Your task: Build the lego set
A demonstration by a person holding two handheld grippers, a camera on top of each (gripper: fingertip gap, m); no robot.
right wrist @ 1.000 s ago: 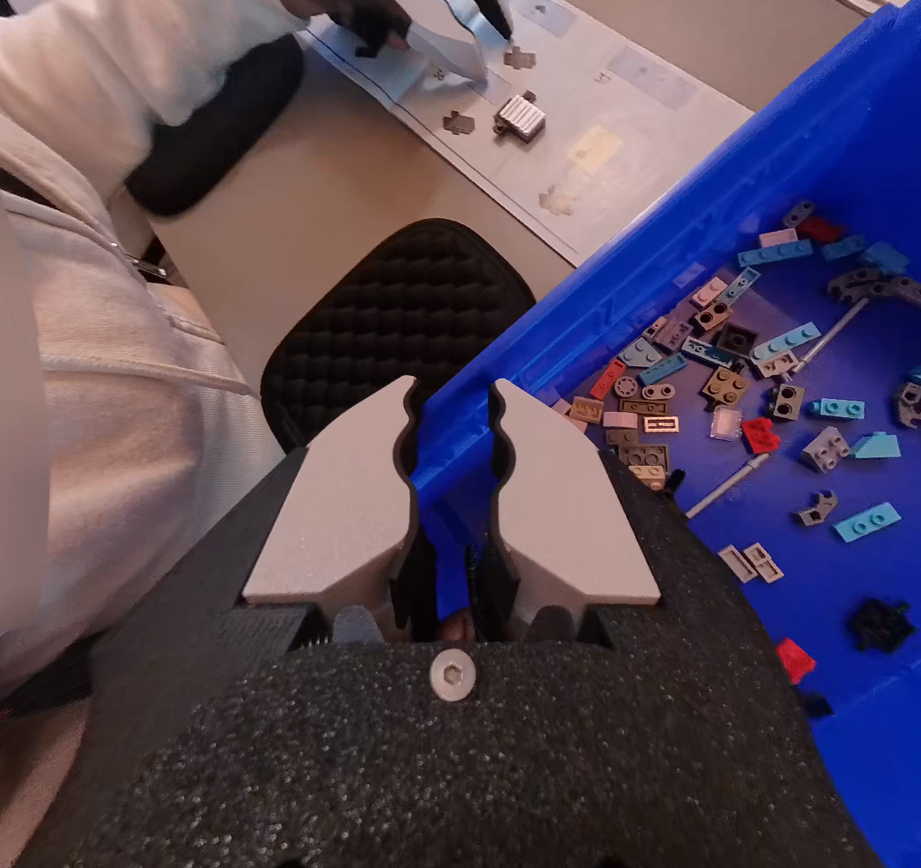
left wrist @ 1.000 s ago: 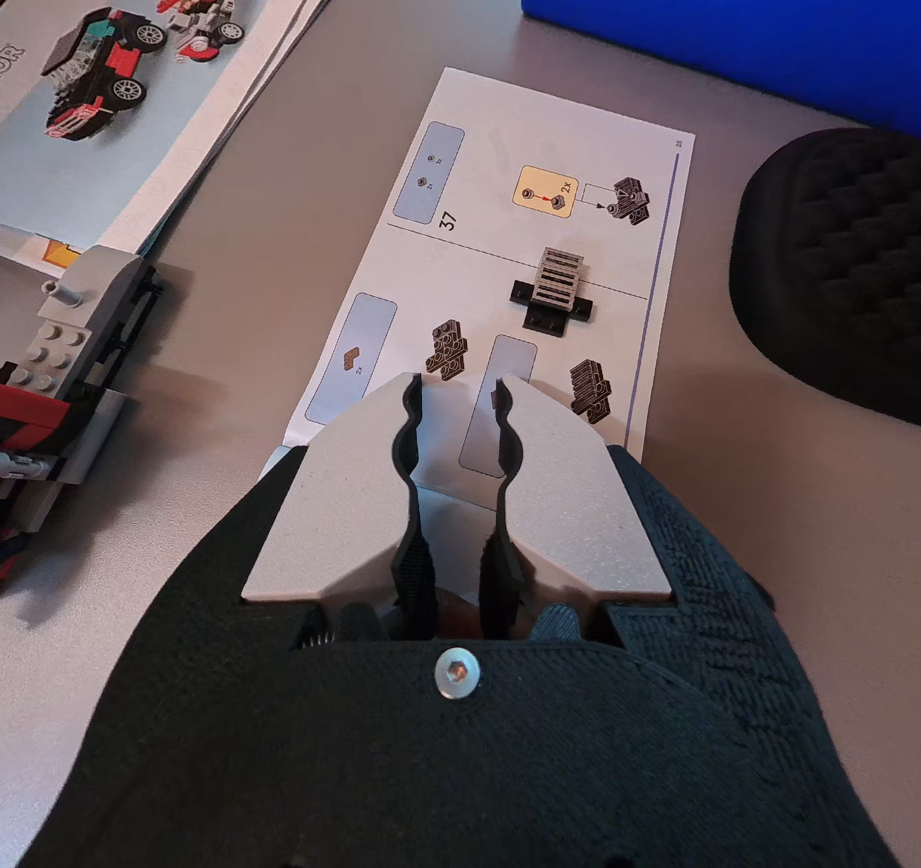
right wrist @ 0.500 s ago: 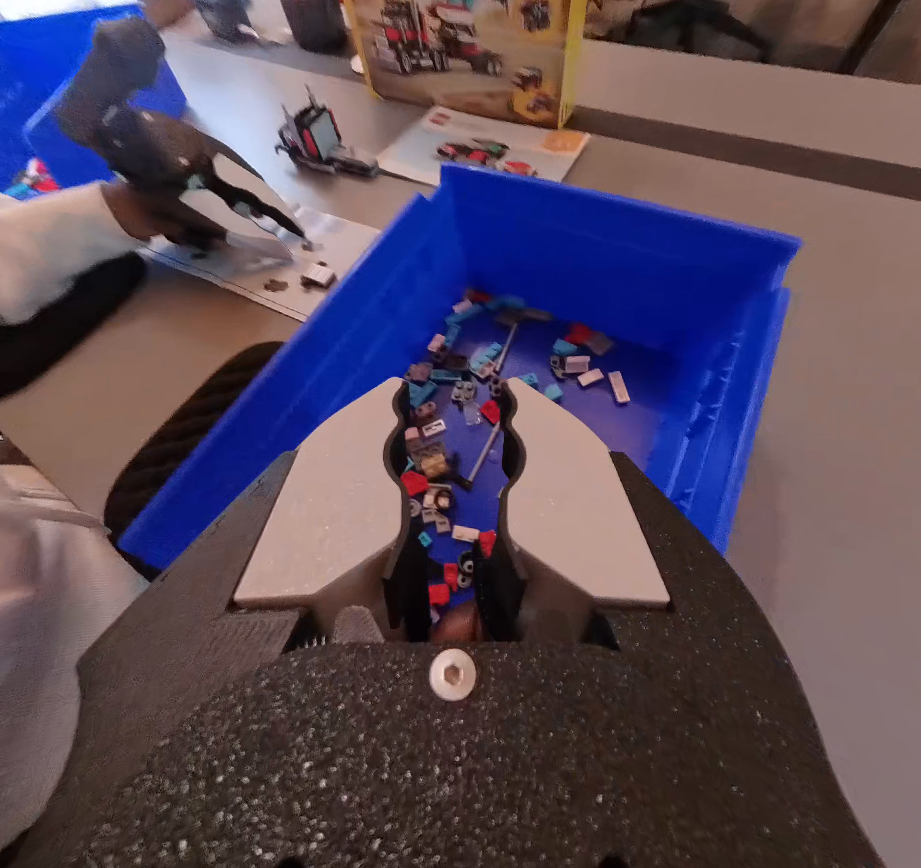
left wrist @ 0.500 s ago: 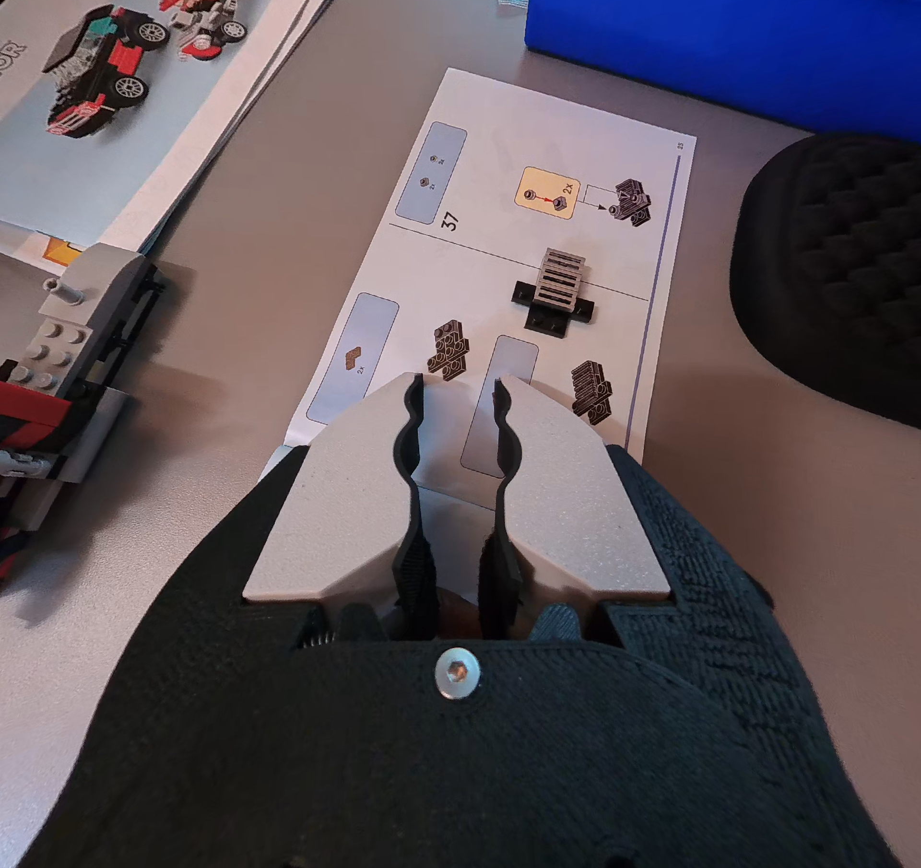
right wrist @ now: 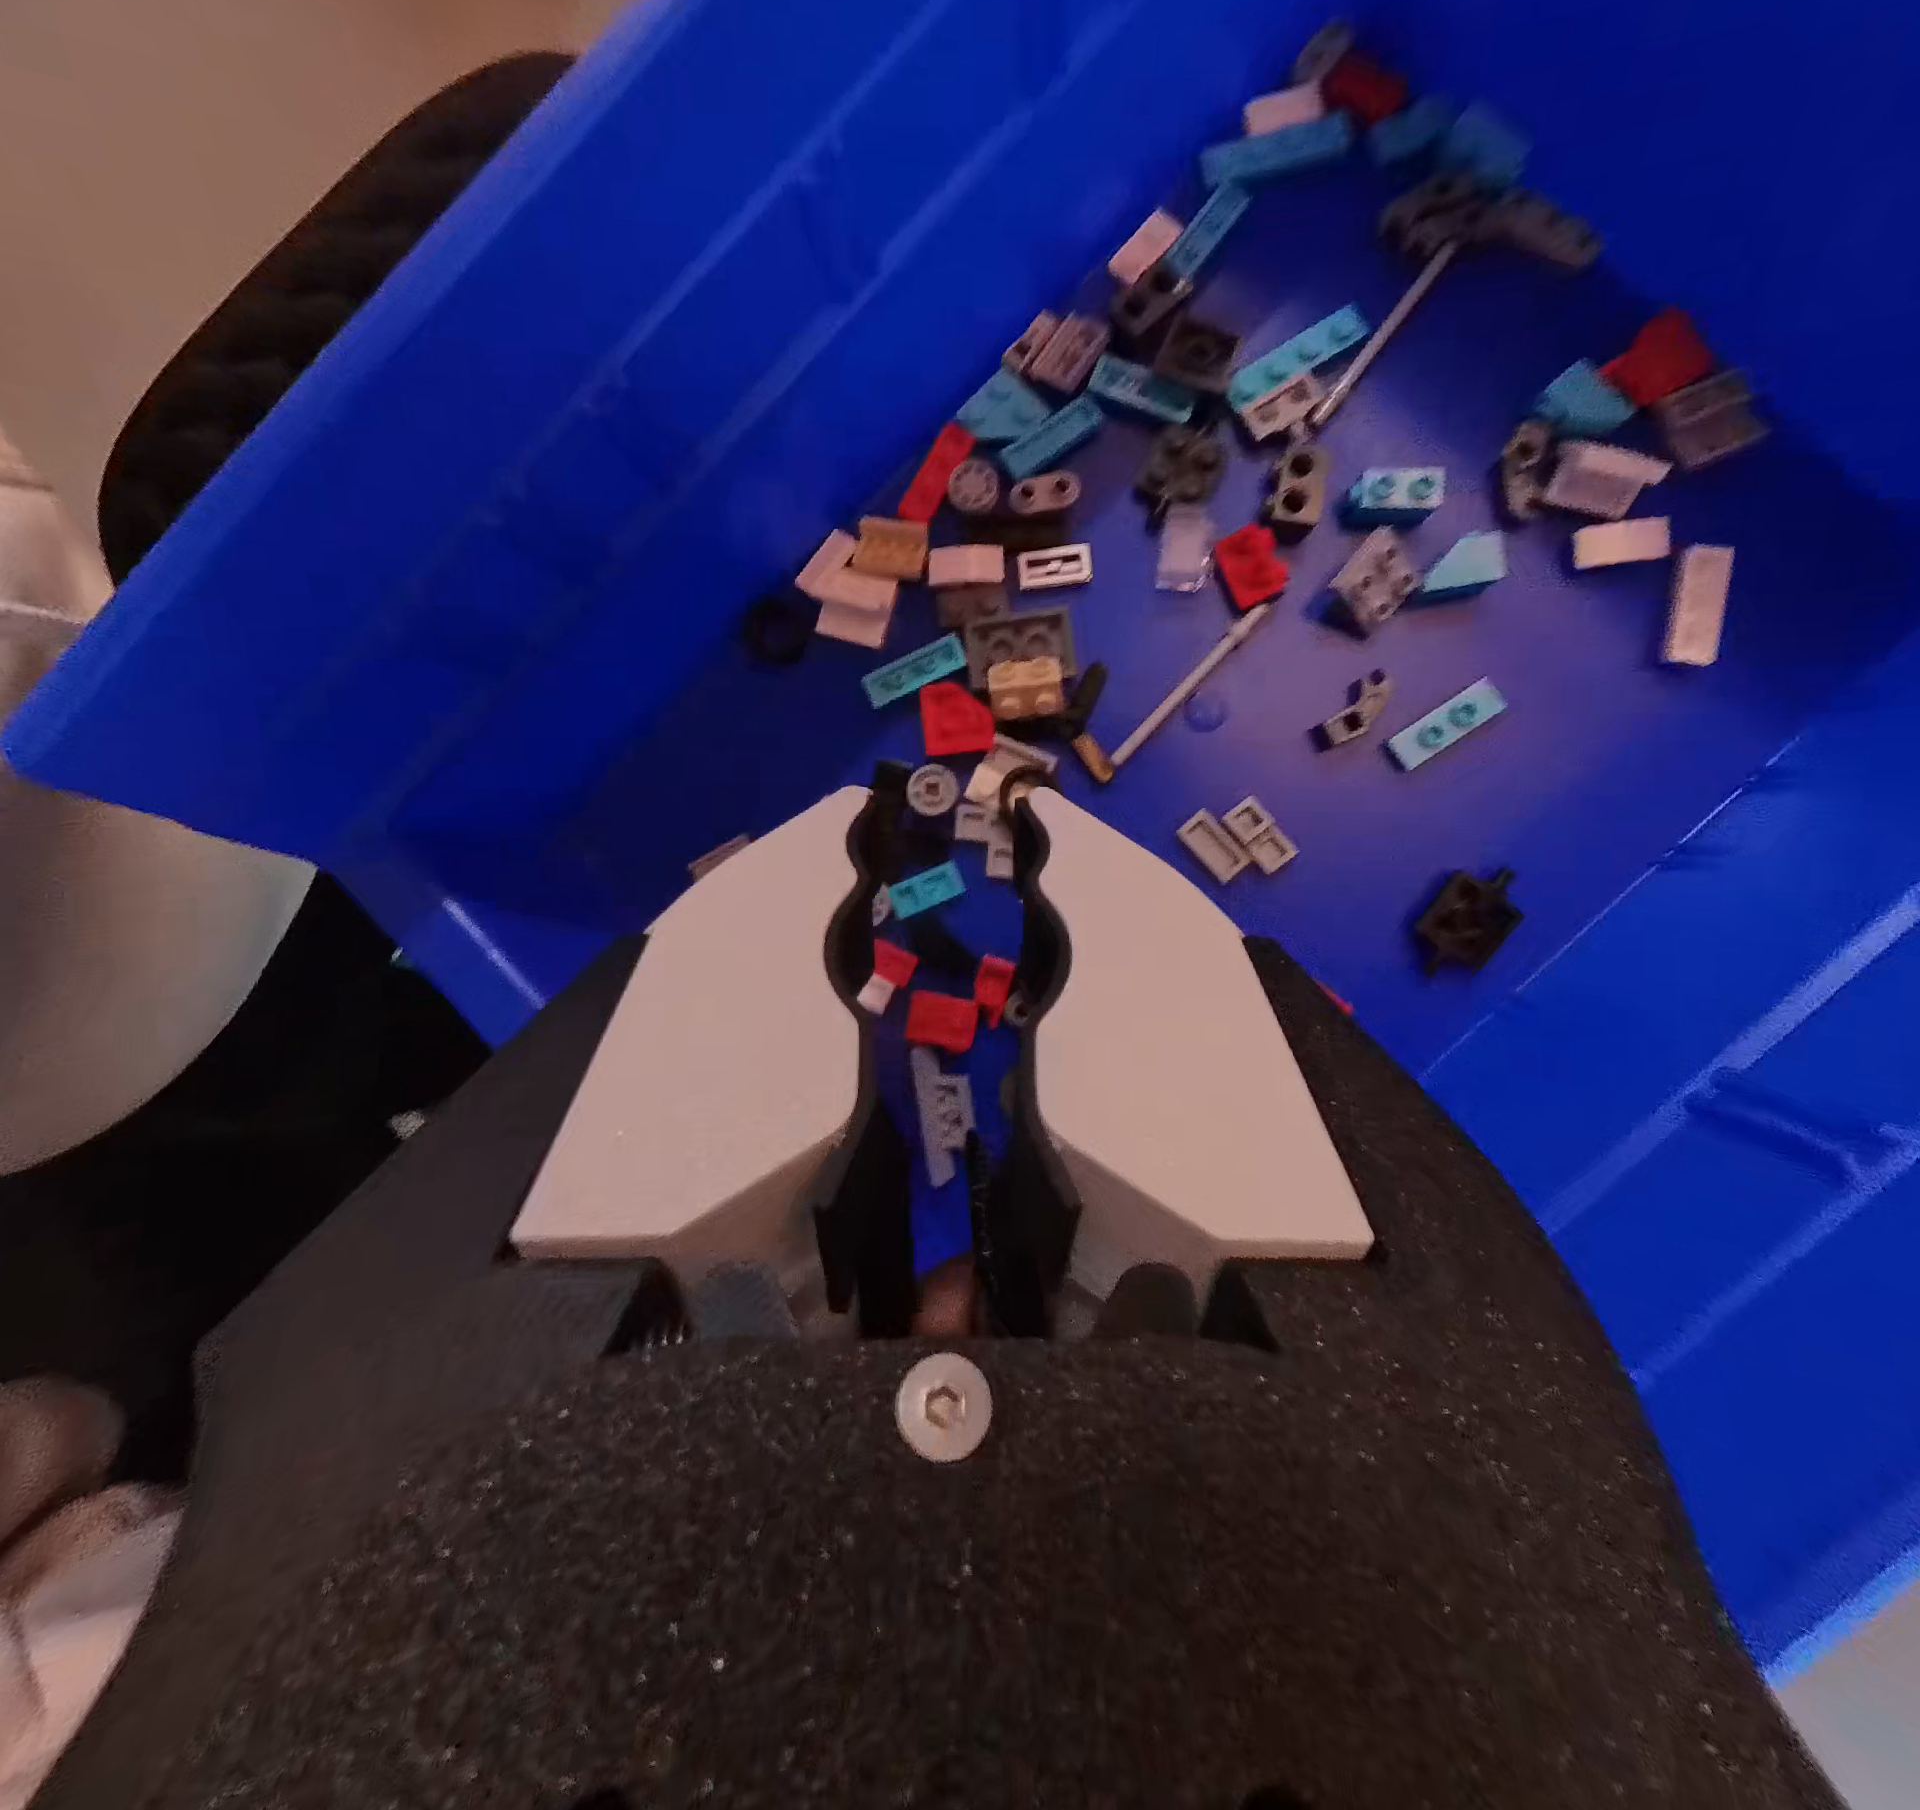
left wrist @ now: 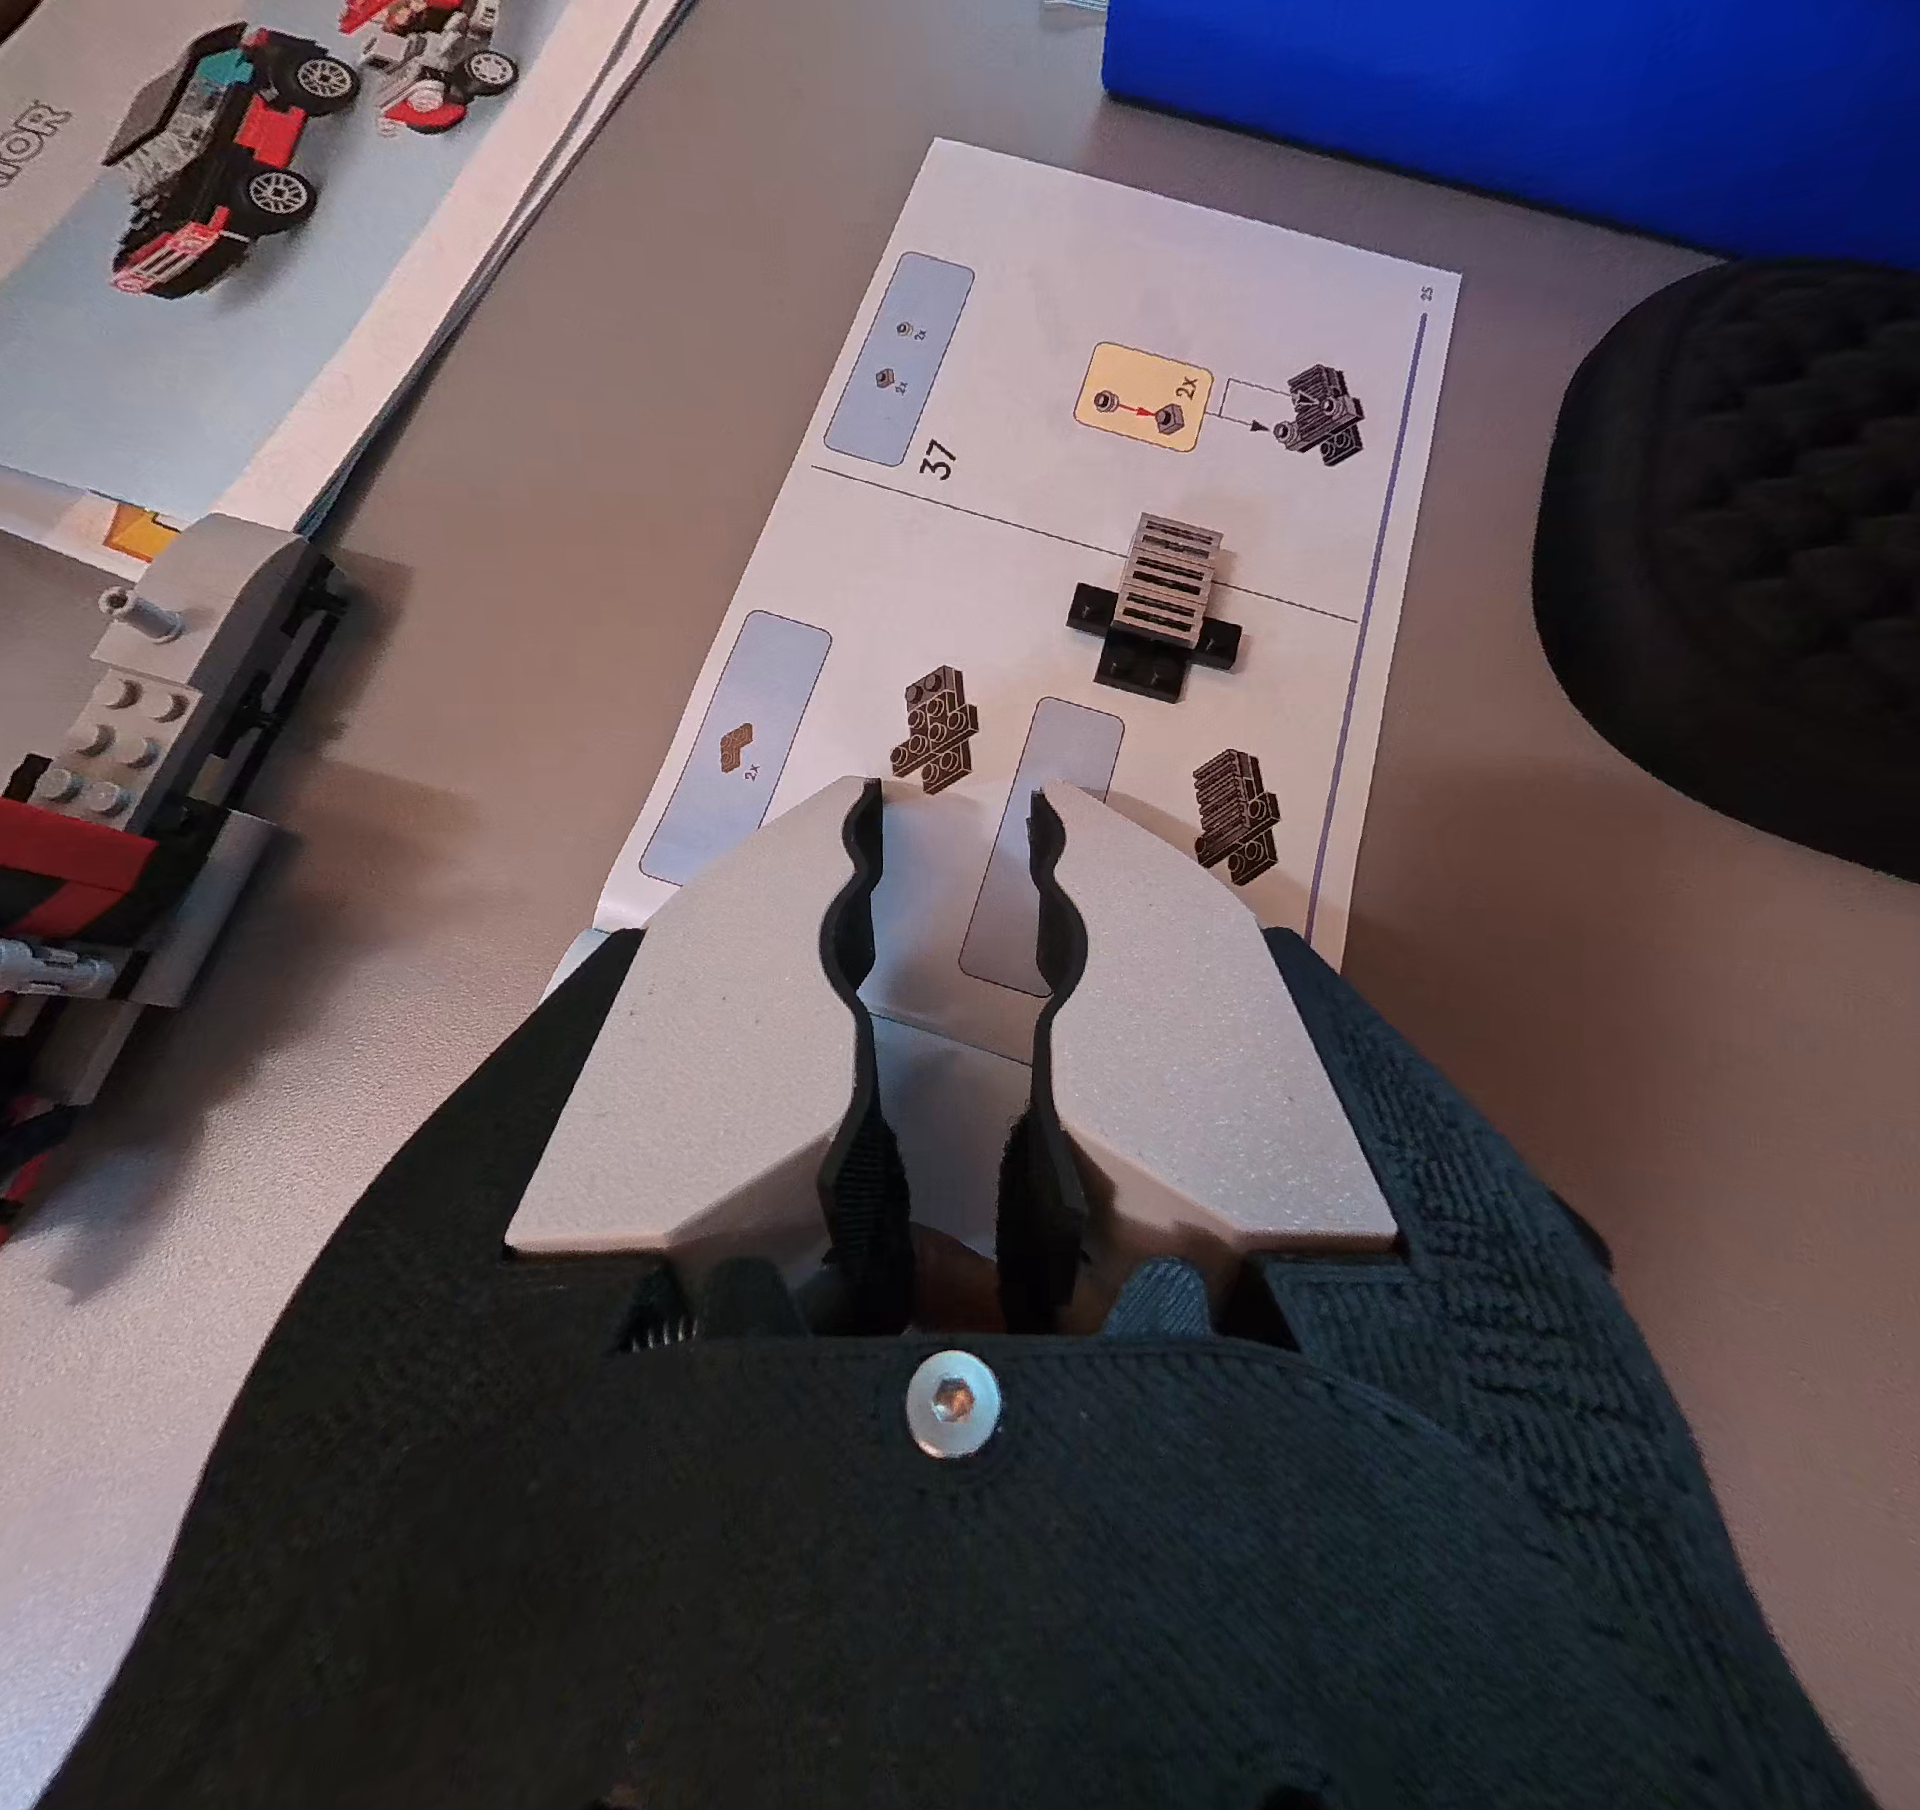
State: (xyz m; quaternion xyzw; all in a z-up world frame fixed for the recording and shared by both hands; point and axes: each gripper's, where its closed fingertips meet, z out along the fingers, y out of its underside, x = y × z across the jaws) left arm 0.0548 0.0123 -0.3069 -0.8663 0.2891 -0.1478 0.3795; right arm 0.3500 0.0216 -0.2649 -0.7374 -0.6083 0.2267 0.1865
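Observation:
In the left wrist view my left gripper (left wrist: 956, 796) is open and empty, hovering over the near end of an instruction page (left wrist: 1039, 555). A small black and grey grille assembly (left wrist: 1158, 607) sits on that page, ahead and right of the fingertips. A partly built grey, red and black truck (left wrist: 114, 825) lies at the left. In the right wrist view my right gripper (right wrist: 951, 804) is open and empty, held over the blue bin (right wrist: 582, 389), which holds several loose bricks in teal, red, grey, tan and black (right wrist: 1195, 472).
A stack of instruction booklets (left wrist: 291, 150) lies at the far left. A black quilted pad (left wrist: 1756, 555) sits right of the page and also shows in the right wrist view (right wrist: 281, 306). The blue bin's wall (left wrist: 1507, 46) stands at the back. A person's light sleeve (right wrist: 62, 1594) is at lower left. Tip to tip, the grippers are about 30 centimetres apart.
My right gripper swung from the bin's outer edge to over its inside, now looking down on the loose bricks. My left gripper has barely moved.

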